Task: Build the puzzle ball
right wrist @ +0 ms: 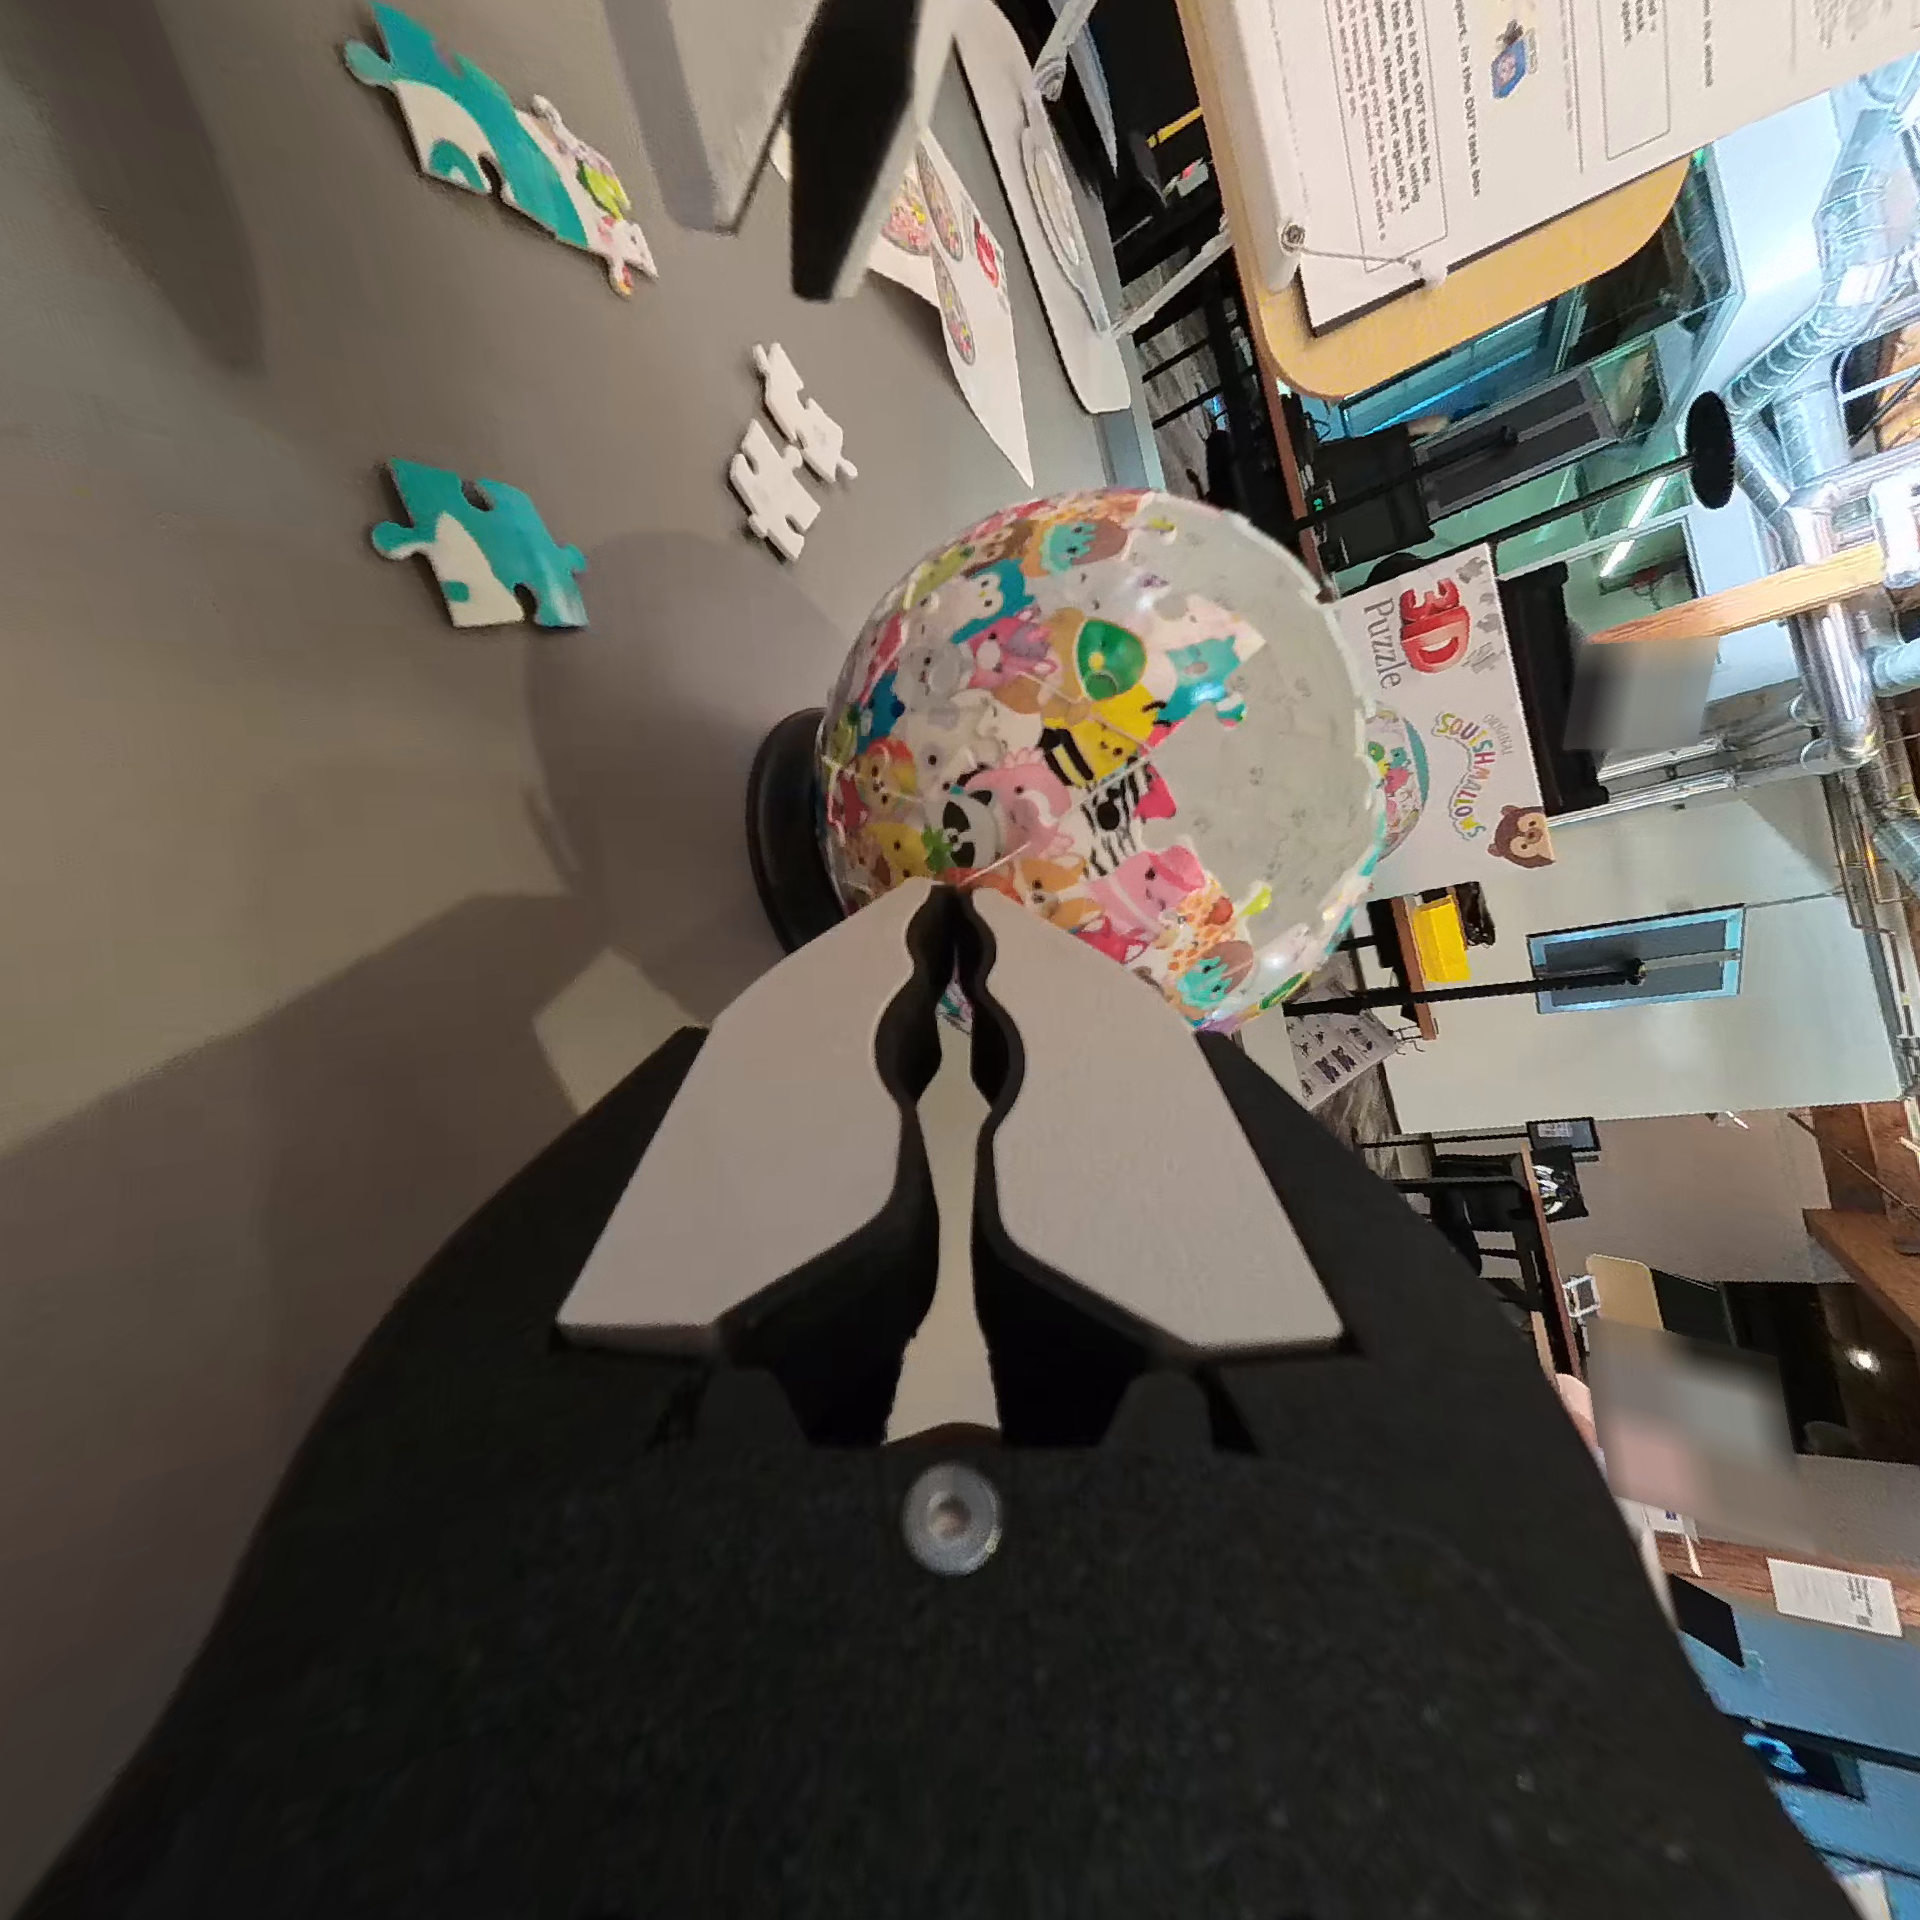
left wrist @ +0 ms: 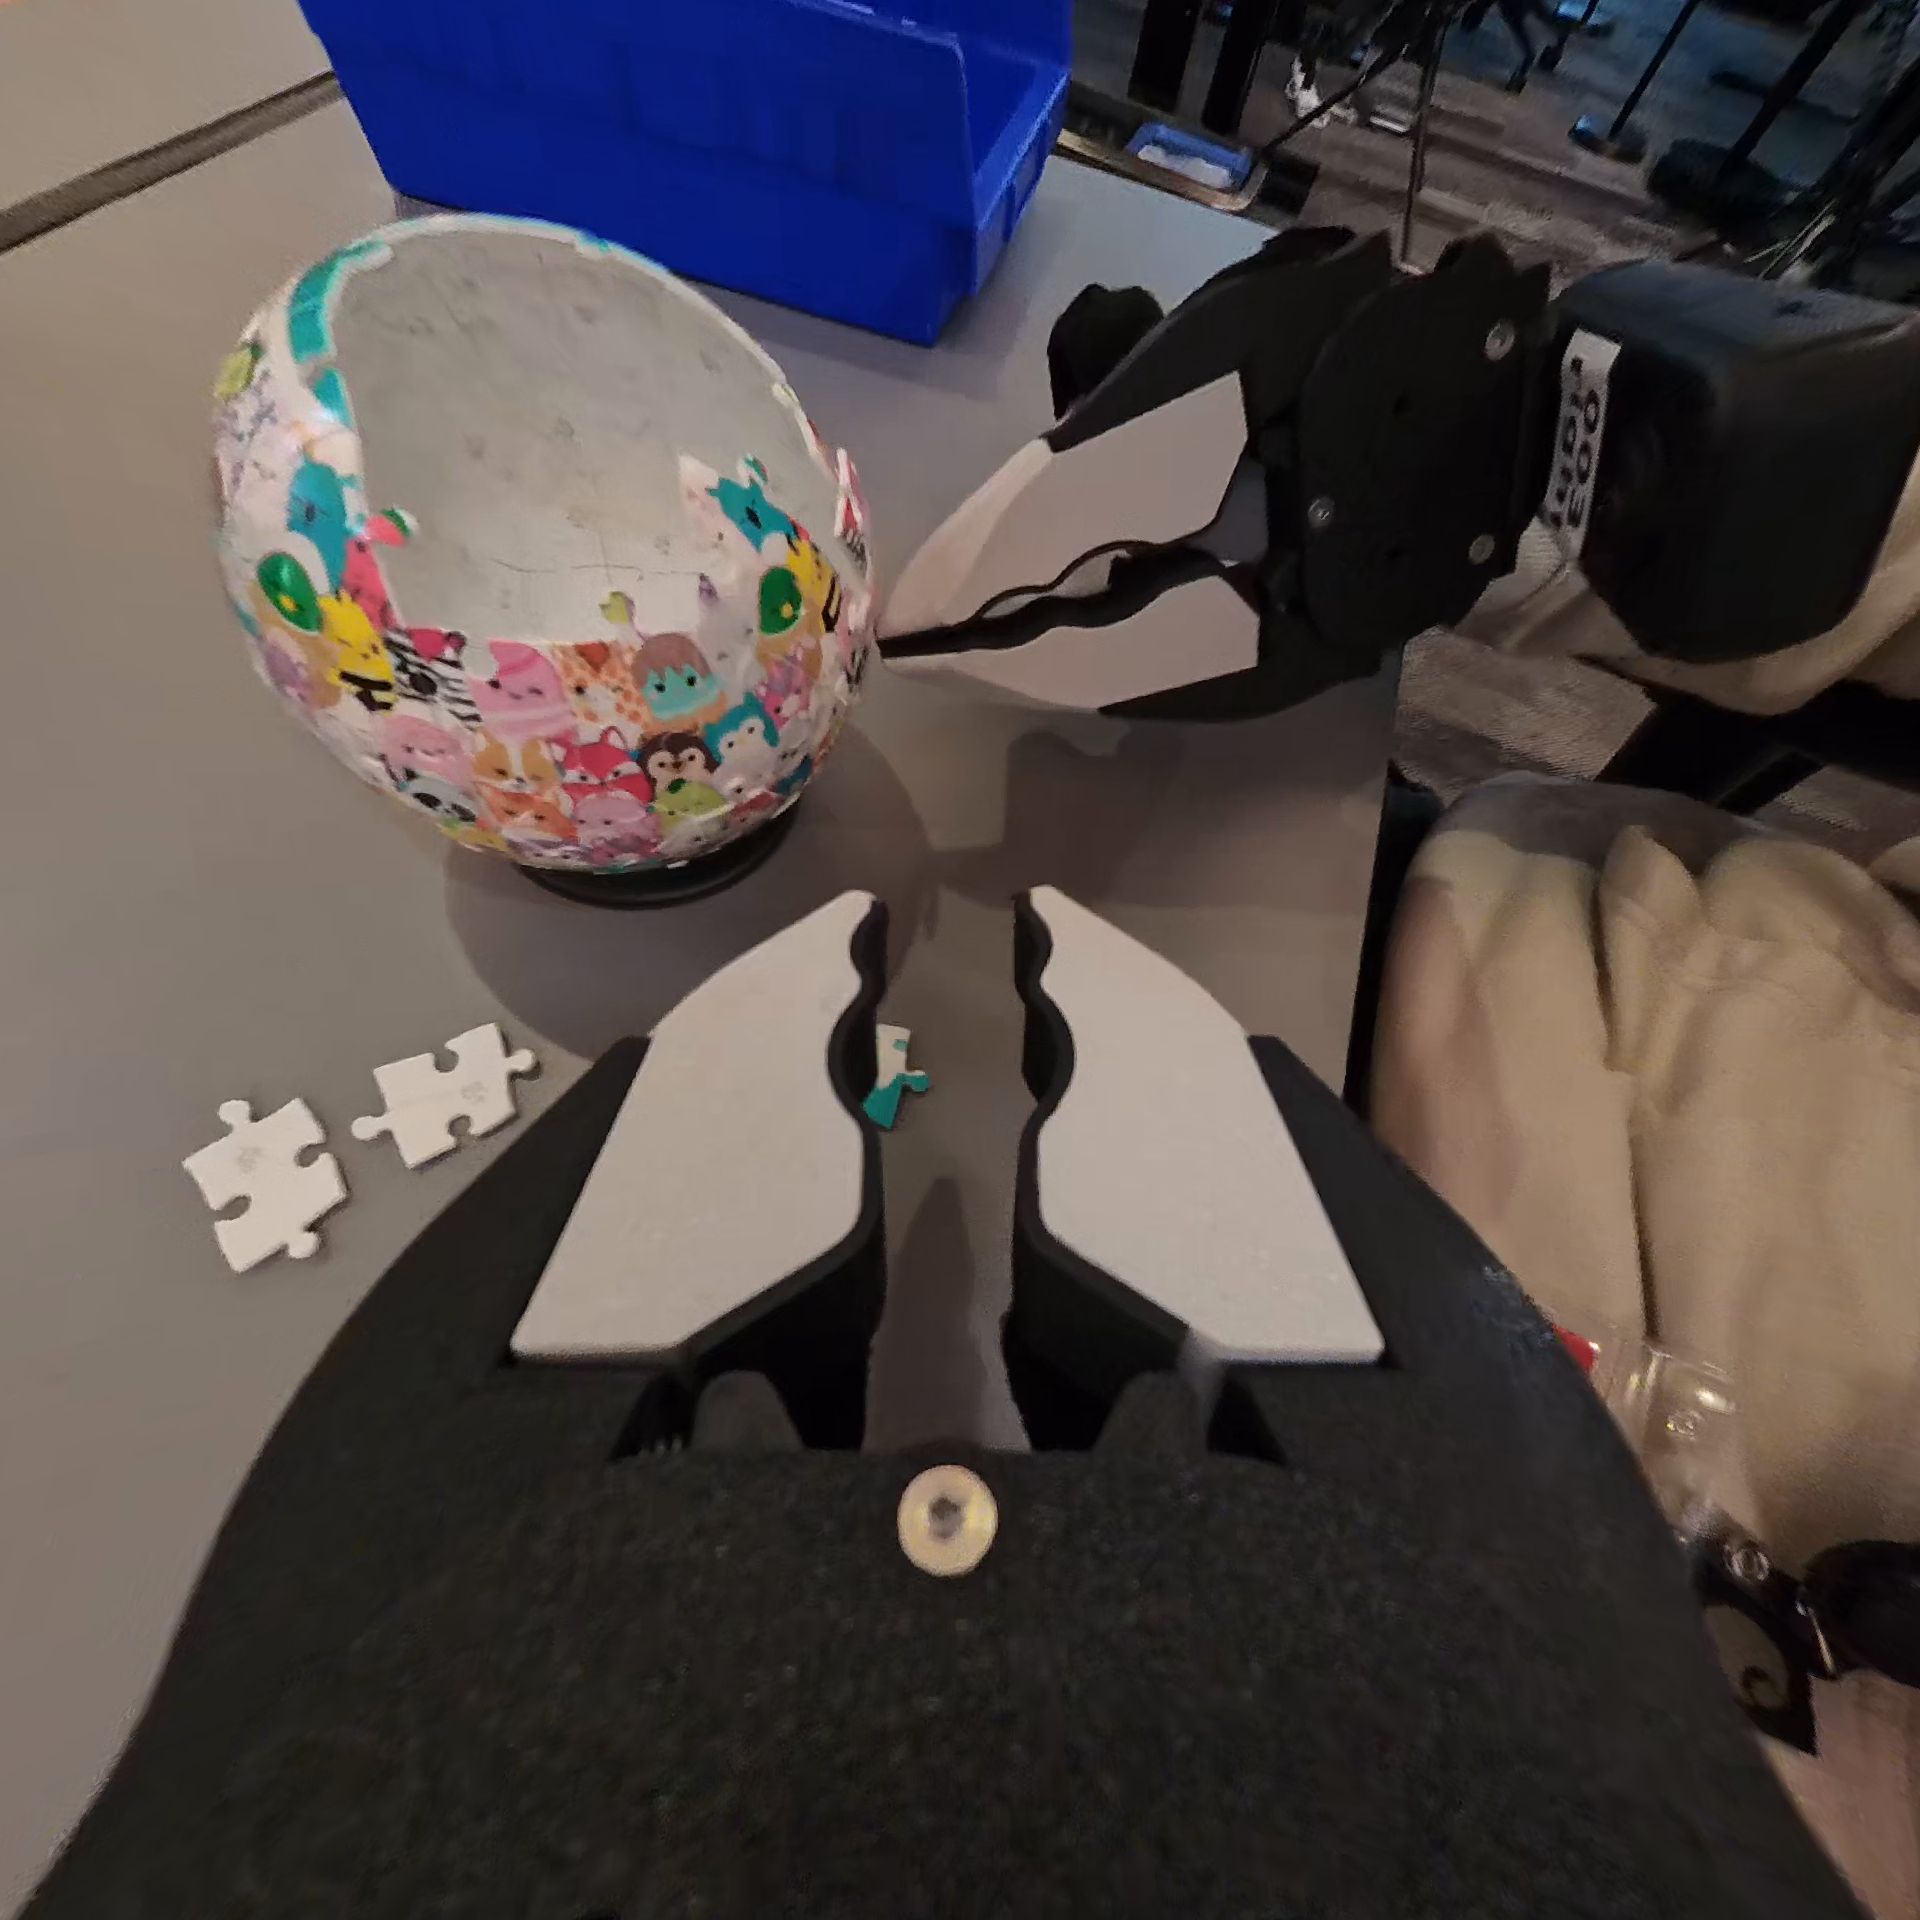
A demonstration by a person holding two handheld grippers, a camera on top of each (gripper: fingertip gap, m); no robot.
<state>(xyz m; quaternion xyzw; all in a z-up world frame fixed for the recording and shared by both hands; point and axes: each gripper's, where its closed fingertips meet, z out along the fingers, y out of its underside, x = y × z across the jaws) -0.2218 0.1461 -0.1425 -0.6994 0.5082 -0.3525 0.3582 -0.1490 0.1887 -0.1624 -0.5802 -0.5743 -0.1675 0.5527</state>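
Puzzle ball [left wrist: 540, 582], half built with its open top tilted, sits on a black stand [left wrist: 665, 883] on the grey counter [left wrist: 156, 727]. Right tongs [left wrist: 894, 644], clenched and holding nothing visible, touch its right flank. Left tongs [left wrist: 951, 914] hover released just near of the ball. A teal loose piece [left wrist: 891, 1081] lies directly beneath them, so the left is nearer to it.

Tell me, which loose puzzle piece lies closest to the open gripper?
The teal piece, peeking out right between the left gripper's fingers. The two white, face-down pieces lie farther off to its left.
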